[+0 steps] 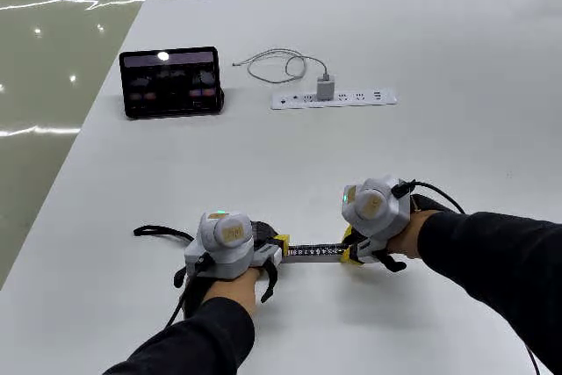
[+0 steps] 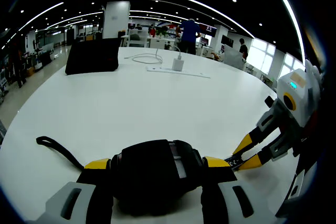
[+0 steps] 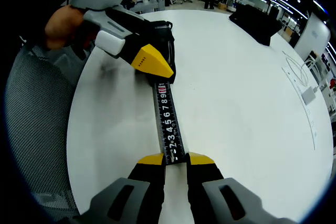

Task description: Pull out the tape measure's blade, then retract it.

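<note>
Head view: your left gripper (image 1: 266,248) clamps the tape measure case (image 1: 262,234), well nearer you than the power strip (image 1: 334,98) on the surface (image 1: 439,59); the blade (image 1: 314,252) runs from the case to your right gripper (image 1: 349,246).
Left gripper view: your jaws press snug against both sides of the case.
Right gripper view: your jaws are narrow, pinching the blade's tip, with the case straight ahead.

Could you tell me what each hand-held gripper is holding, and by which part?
The left hand-held gripper clamps the tape measure's black case; the right hand-held gripper pinches the end of its blade.
</note>
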